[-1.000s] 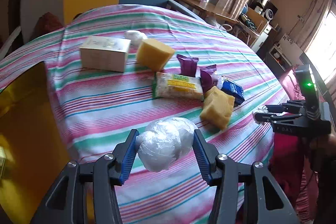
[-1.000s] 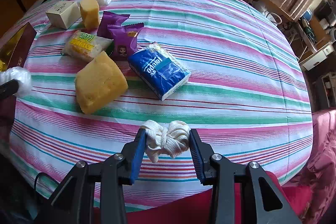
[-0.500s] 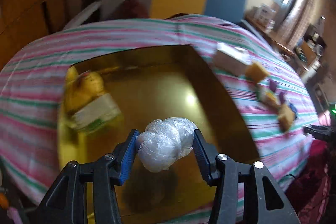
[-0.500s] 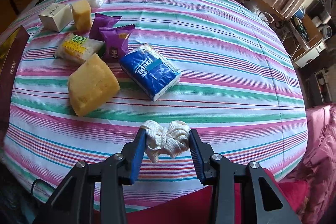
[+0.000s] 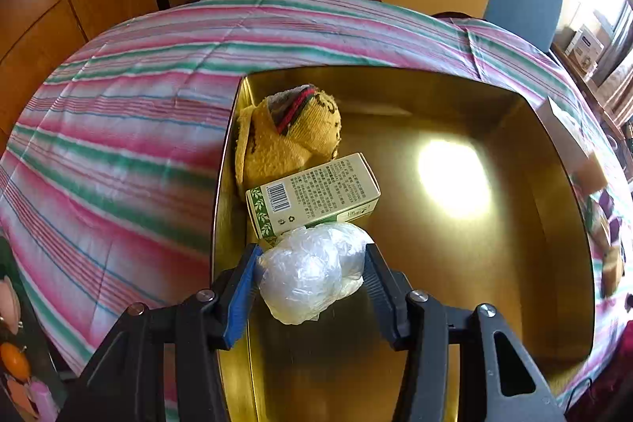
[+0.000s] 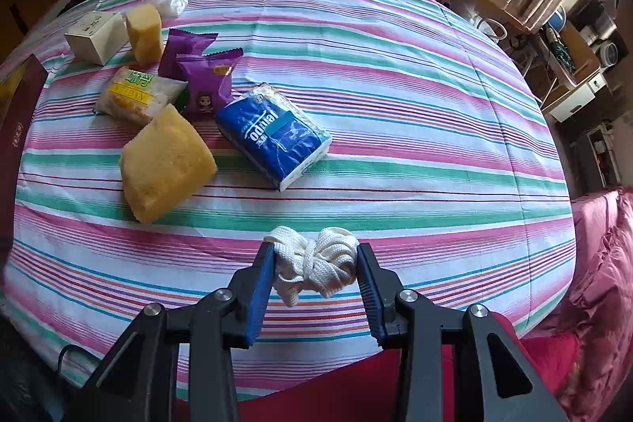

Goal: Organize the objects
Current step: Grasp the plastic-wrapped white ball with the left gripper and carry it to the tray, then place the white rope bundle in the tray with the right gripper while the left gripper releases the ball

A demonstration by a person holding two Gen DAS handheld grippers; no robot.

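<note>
Gold box [image 5: 554, 184] near end cropped

the left gripper [image 5: 312, 277] grips a crumpled clear plastic bundle [image 5: 310, 273] over the near-left part of a gold tray [image 5: 514, 256]. just beyond it lies a green-and-cream carton [image 5: 312, 194] (barcode facing up), touching a yellow knitted item [image 5: 289, 137], perhaps a sock. the tray sits on a striped tablecloth [image 5: 118, 153].
</note>
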